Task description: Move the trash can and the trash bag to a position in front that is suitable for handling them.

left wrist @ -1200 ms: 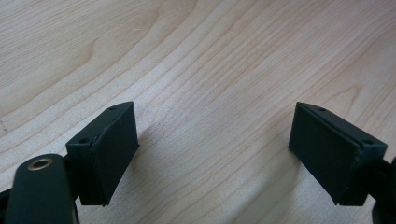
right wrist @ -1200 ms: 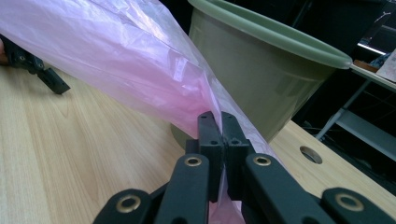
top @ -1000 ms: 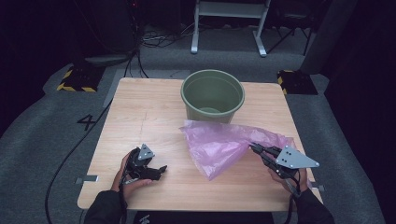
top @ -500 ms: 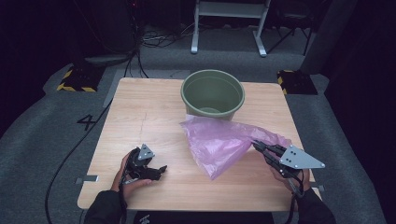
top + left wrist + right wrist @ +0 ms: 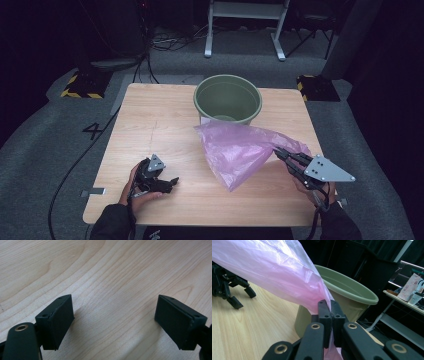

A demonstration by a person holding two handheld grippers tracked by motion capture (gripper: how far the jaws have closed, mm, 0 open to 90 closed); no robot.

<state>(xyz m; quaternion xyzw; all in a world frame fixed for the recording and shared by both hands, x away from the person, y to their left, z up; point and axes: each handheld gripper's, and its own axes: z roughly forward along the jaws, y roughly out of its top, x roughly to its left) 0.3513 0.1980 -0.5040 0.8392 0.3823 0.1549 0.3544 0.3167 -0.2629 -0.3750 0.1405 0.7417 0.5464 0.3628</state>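
My right gripper (image 5: 331, 311) has its jaws pinched tight on a corner of the pink plastic bag (image 5: 240, 150), which drapes over the table (image 5: 165, 120) beside me. My left gripper (image 5: 115, 322) rests there, jaws wide, holding nothing. Beyond the bag stands the green bucket (image 5: 227, 97).

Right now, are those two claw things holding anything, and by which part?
The right gripper has its jaws shut on an edge of the pink plastic bag. The left gripper holds nothing; its jaws stand open over the table.
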